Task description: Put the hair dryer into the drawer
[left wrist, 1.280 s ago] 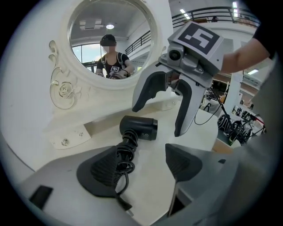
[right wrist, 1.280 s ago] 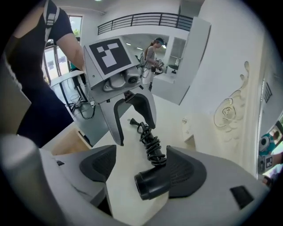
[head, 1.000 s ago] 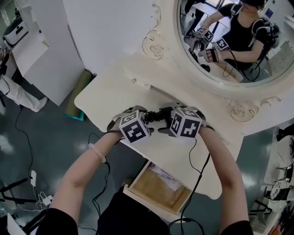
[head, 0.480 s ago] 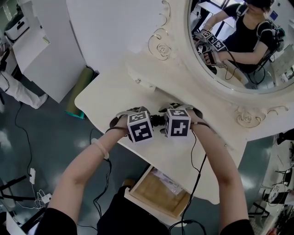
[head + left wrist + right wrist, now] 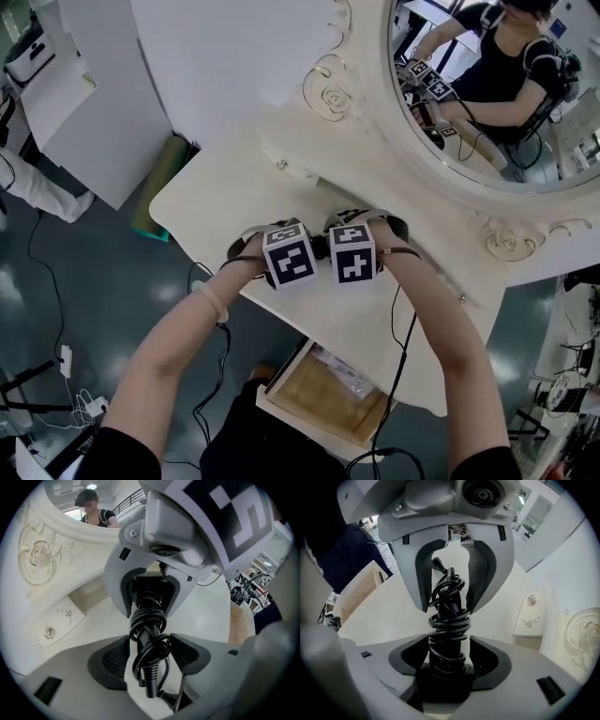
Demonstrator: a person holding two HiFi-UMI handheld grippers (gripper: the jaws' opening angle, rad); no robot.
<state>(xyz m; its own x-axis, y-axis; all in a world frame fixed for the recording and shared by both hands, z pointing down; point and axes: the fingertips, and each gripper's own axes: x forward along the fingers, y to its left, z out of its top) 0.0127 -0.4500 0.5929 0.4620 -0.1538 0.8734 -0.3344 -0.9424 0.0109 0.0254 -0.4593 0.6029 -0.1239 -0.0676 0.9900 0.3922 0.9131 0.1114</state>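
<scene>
Toward 6 o'clock in the head view, the drawer [image 5: 323, 394] waits open under the surface [image 5: 216, 187]; marker cubes [image 5: 289, 255] hide my grasp at centre. Left gripper view: my left tool [image 5: 150, 658], jaws just closing, loosely brackets the hair dryer [image 5: 149, 620] lying there. Right gripper view: my right tool [image 5: 449, 660], also closing, pinches its wrapped handle for lifting.

Two grippers are showing, the left gripper [image 5: 150, 662] and the right gripper [image 5: 447, 660]. Each is carrying one cube [image 5: 289, 253], making two cubes. Both pairs of jaws have just been closing with the one dryer [image 5: 448, 620] between them. One table [image 5: 216, 183] is carrying it. One mirror [image 5: 562, 141] is standing along the tabletop's back edge, and one drawer [image 5: 319, 398] is hanging open under its front edge. Two trinkets [image 5: 530, 599] are lying near the back edge.
</scene>
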